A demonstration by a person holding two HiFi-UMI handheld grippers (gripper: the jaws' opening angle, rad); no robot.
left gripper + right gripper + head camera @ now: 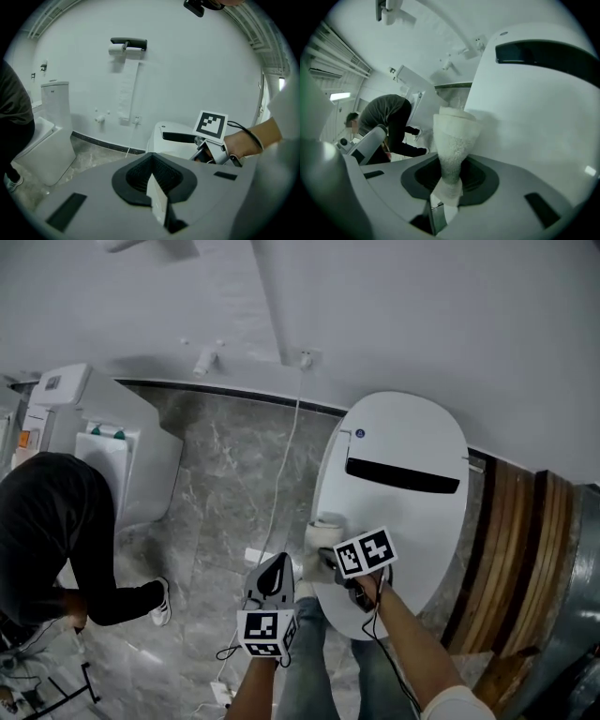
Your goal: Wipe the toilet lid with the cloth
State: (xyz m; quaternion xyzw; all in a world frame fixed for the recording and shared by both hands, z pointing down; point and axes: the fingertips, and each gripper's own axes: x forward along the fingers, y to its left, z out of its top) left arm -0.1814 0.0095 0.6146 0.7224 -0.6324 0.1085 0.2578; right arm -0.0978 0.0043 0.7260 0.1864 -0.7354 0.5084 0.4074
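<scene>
The white toilet lid (pixel 403 512) is down, with a dark slot across its far part. In the right gripper view a rolled white cloth (pixel 452 136) stands up from my right gripper (pixel 444 199), which is shut on its lower end. The cloth (pixel 324 530) rests at the lid's left edge, and the lid (pixel 534 108) fills that view's right side. My left gripper (pixel 272 570) hangs beside the toilet, left of the right one. In its own view the left gripper (pixel 157 197) is shut with nothing in it, and the lid (pixel 171 140) lies ahead.
A person in black (pixel 52 531) bends over at the left, beside a second white toilet (pixel 103 427). A white cable (pixel 286 465) runs down from a wall socket across the grey marble floor (pixel 225 484). Wooden slats (pixel 511 549) stand right of the toilet. A toilet-roll holder (pixel 127 46) hangs on the wall.
</scene>
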